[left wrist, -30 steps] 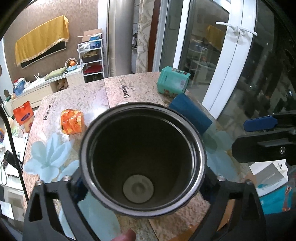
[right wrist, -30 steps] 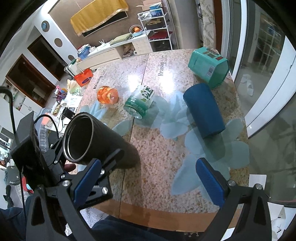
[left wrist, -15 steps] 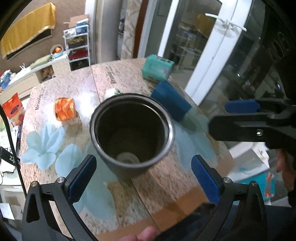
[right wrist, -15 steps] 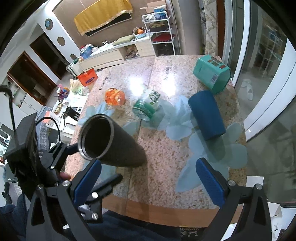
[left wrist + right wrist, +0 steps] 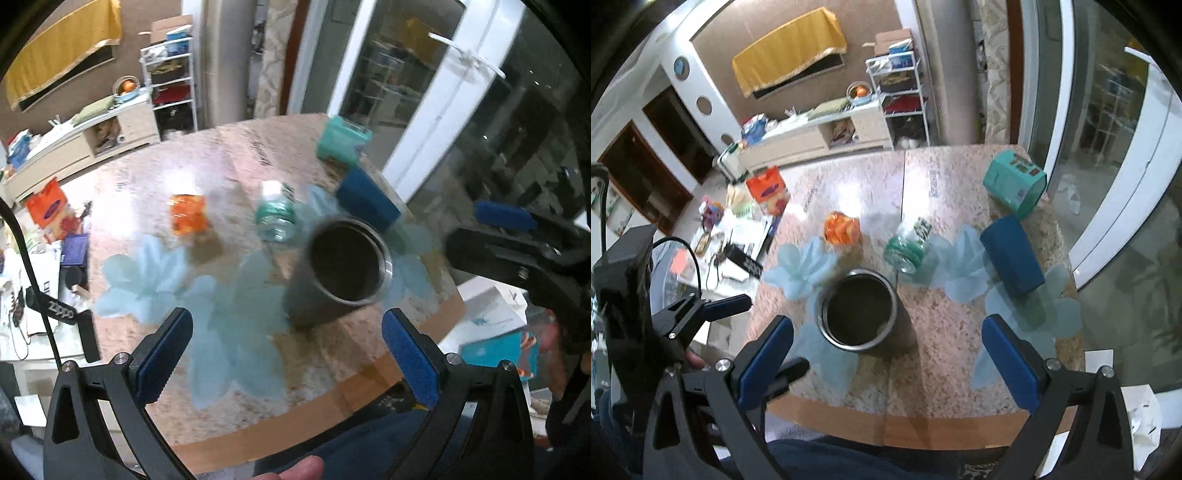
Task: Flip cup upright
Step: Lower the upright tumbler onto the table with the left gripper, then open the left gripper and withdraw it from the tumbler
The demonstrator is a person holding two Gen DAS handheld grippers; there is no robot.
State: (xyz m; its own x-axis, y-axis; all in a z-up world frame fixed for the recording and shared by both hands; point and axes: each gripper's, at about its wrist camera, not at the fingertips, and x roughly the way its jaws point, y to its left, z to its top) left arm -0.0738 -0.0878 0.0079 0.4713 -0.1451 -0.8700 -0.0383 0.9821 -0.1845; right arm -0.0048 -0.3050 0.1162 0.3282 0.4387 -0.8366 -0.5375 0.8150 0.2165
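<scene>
A dark metal cup [image 5: 341, 271] stands upright on a speckled stone-patterned table [image 5: 155, 192], its open mouth facing up and its silver rim showing all the way round. The cup sits near the table's front edge, on a pale blue flower print in the tabletop. Nothing is touching it.

The left gripper [image 5: 284, 360] hovers in front of the cup and a little to its left, with its two blue-padded fingers [image 5: 162, 356] spread wide and holding nothing. The right gripper [image 5: 886, 362] hovers in front of the cup as well, fingers [image 5: 1010, 360] also spread wide and empty. The cup shows in the gap between them, farther out on the table, free of both pads. A fingertip of the person's hand [image 5: 295, 470] shows at the bottom edge of the left wrist view.

Behind the cup, toward the far side of the table, a green and clear bottle [image 5: 907, 245] lies on its side. To the left of the bottle sits a small orange packet [image 5: 842, 229]. To the right of the cup, a dark blue roll [image 5: 1012, 254] lies on its side near the table's right edge, and beyond it rests a teal box [image 5: 1014, 186], tipped over. The left wrist view is blurred.
</scene>
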